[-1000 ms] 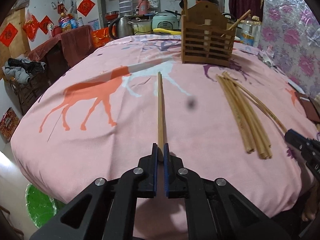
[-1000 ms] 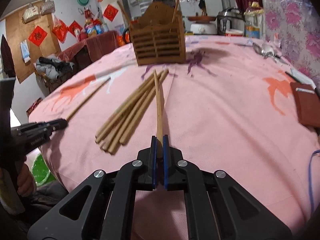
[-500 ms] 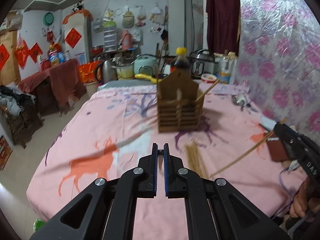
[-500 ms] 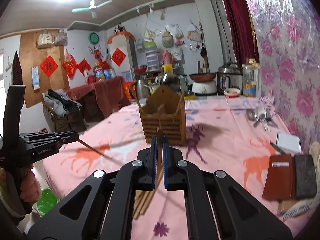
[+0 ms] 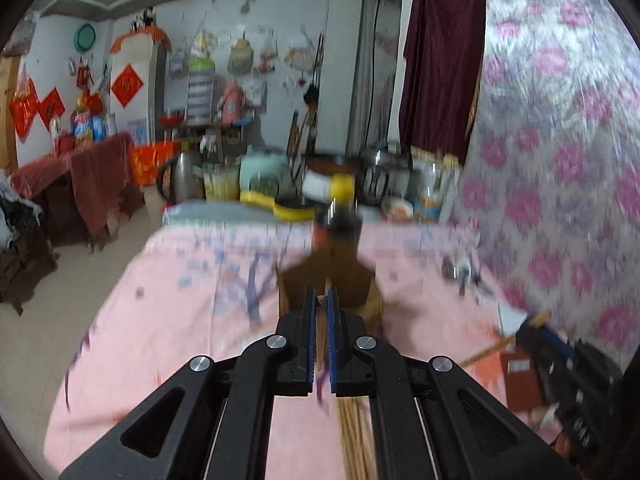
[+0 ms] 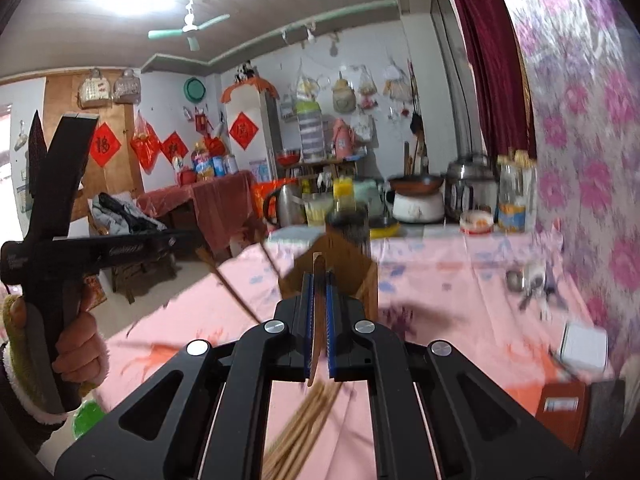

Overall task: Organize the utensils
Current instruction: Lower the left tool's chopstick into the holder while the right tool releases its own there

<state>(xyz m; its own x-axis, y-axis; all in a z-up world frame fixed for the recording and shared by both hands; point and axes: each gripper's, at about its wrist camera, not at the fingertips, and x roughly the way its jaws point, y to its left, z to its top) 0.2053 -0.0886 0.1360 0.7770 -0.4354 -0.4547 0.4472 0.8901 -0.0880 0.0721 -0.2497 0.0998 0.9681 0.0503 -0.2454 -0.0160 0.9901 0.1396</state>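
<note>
Both views motion-blurred; fine detail is lost.

Left gripper (image 5: pixel 320 300): fingers close together, a narrow gap showing. A chopstick tip (image 5: pixel 321 301) seems to sit between the pads, though the blur makes it hard to confirm from this view. From the right wrist view the same gripper (image 6: pixel 188 242) appears at far left, held in a hand (image 6: pixel 76 344), with a chopstick (image 6: pixel 232 288) slanting down from its fingers toward the middle of the scene; so it is pinching one.

Right gripper (image 6: pixel 319 288): fingers pressed on a chopstick (image 6: pixel 317 320) that runs up through the slot, its lower end sticking out below the pads. In the left wrist view this gripper (image 5: pixel 536 322) sits at the right edge, partly cut off, its stick (image 5: pixel 486 354) angling down-left.

Holder (image 6: pixel 332 264): brown wooden box on the pink tabletop (image 6: pixel 440 280), directly beyond both sets of fingers, its lower front hidden by them. A dark bottle (image 6: pixel 348 220) with a yellow cap stands just behind it.

Loose chopsticks (image 6: pixel 304 428) lie in a bundle on the near tabletop, mostly covered by the gripper frame. Same bundle (image 5: pixel 356 432) in the left view, only a sliver visible.

Right side of tabletop: a metal item (image 6: pixel 528 280), too smeared to identify.
</note>
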